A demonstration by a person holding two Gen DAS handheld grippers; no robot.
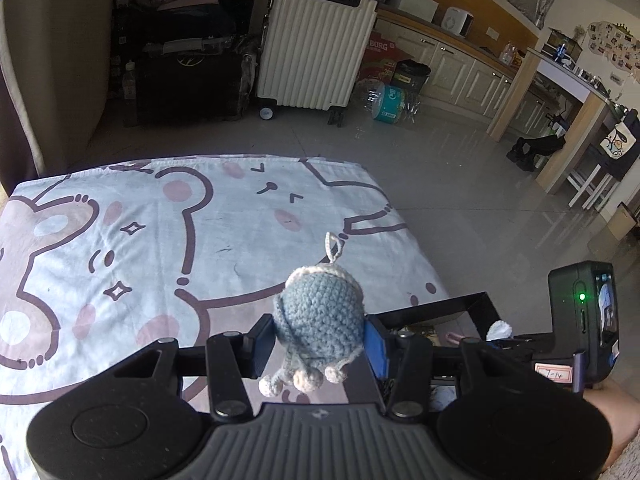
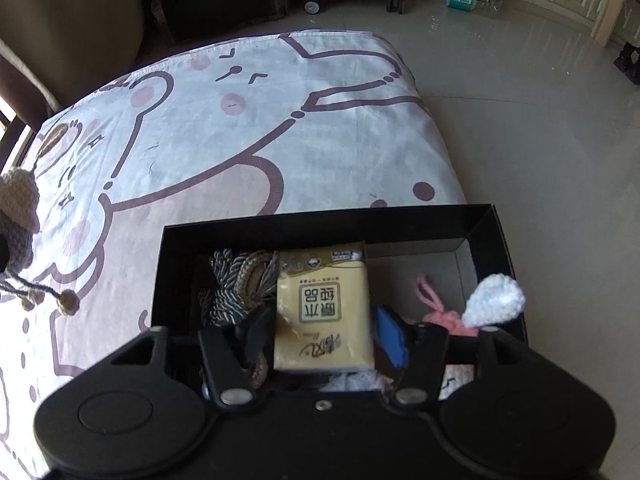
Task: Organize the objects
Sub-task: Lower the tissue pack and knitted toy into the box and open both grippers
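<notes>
While the left gripper is clenched on a blue-grey crocheted toy, the toy sits squarely between its pads above the cartoon-print sheet, its hanging loop pointing to twelve o'clock and its pale bobbles dangling toward six. At about three o'clock from it in the left wrist view stands the other gripper's camera, with a rim of the black box showing just behind.

From the right wrist view, the right gripper hangs inside the black box, with the yellow tissue pack lying between its fingers; the blue pad at three o'clock stands a little off the pack, so the jaws are released. Braided cords lie at ten o'clock of the pack, a pink crocheted piece with a white ear at three.
</notes>
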